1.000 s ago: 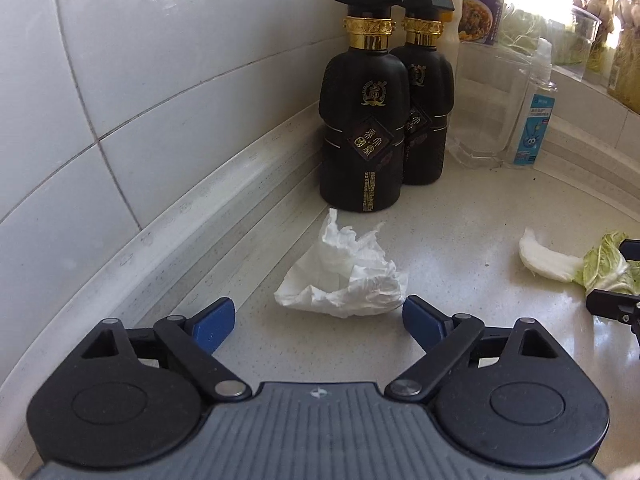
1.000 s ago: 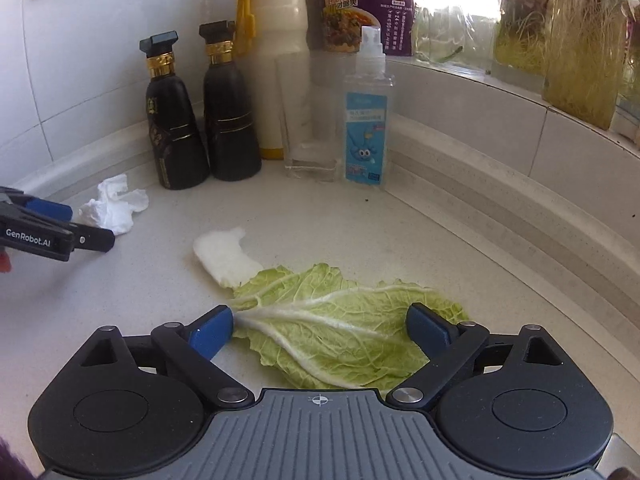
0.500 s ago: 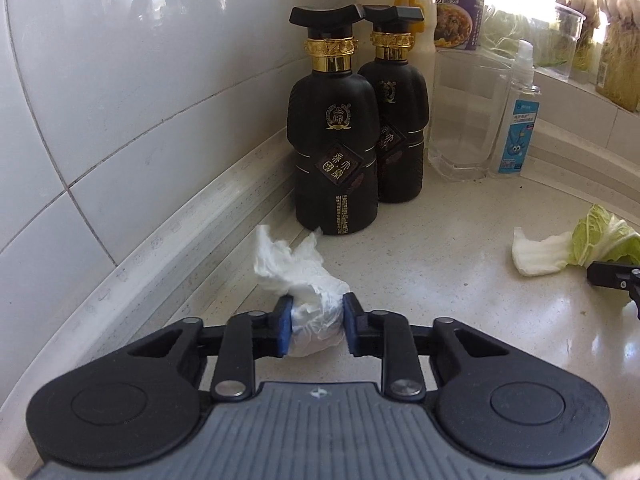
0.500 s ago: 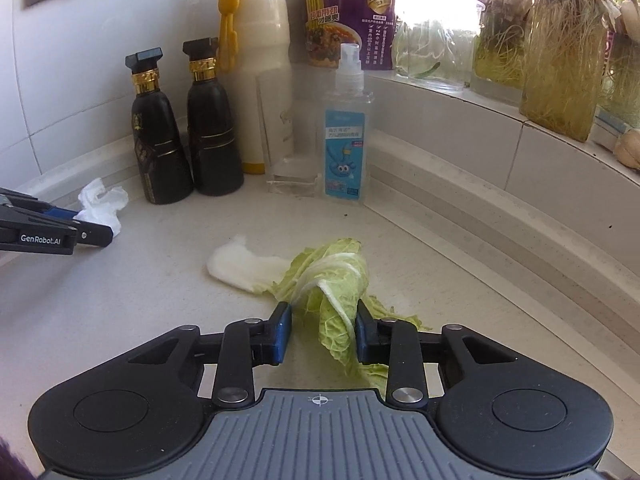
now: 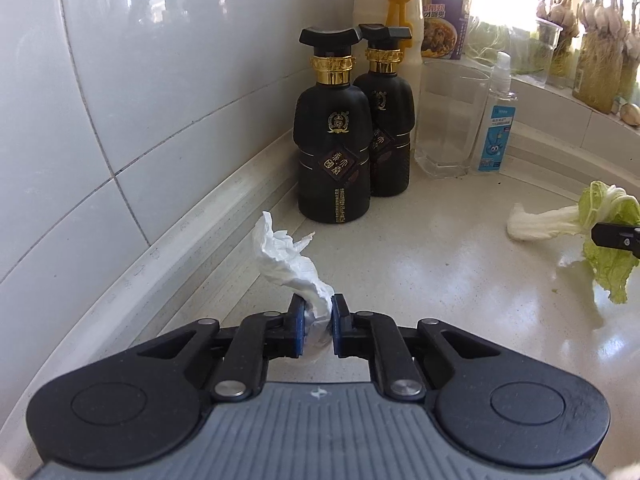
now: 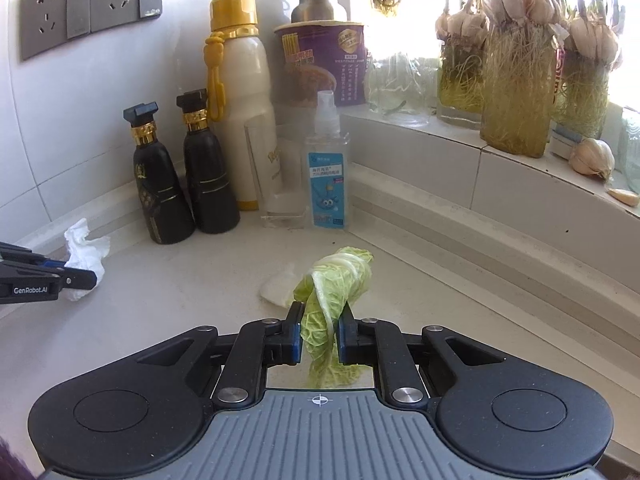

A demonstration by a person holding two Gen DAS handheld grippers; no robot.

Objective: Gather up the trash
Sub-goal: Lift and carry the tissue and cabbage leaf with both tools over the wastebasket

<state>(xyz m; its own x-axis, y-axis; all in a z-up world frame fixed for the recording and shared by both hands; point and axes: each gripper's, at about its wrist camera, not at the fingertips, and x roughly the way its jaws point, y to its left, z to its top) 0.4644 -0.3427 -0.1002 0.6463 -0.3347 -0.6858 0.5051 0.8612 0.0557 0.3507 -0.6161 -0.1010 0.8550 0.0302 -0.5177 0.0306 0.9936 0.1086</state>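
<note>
Left gripper: your left gripper [image 5: 316,328] is pinching the crumpled tissue [image 5: 292,264]; its jaws have just been closing, and the paper is now squeezed between the blue pads.
Tissue: most of it is sticking up and ahead of the fingertips, toward the wall side. You are gripping only its near end, which looks like enough for something this light.
Right gripper: your right gripper [image 6: 318,340] is clamping the cabbage leaf [image 6: 332,300]; its jaws have likewise just been closing, with the leaf folded between the pads.
Cabbage leaf: the green part is bunching up above the fingertips and a flap is hanging below them, while the white stem end is lying just ahead and to the left, apparently on the countertop [image 6: 192,292].
Why both at once: you are taking one scrap per hand, probably to clear the counter in a single trip.
Black bottles [image 5: 352,128]: these are standing ahead of the left gripper by the wall, well apart from the tissue.
Spray bottle [image 6: 326,168]: it is standing ahead of the right gripper, apart from the leaf.
Risk: the limp leaf may tear or slip as you are lifting.
</note>
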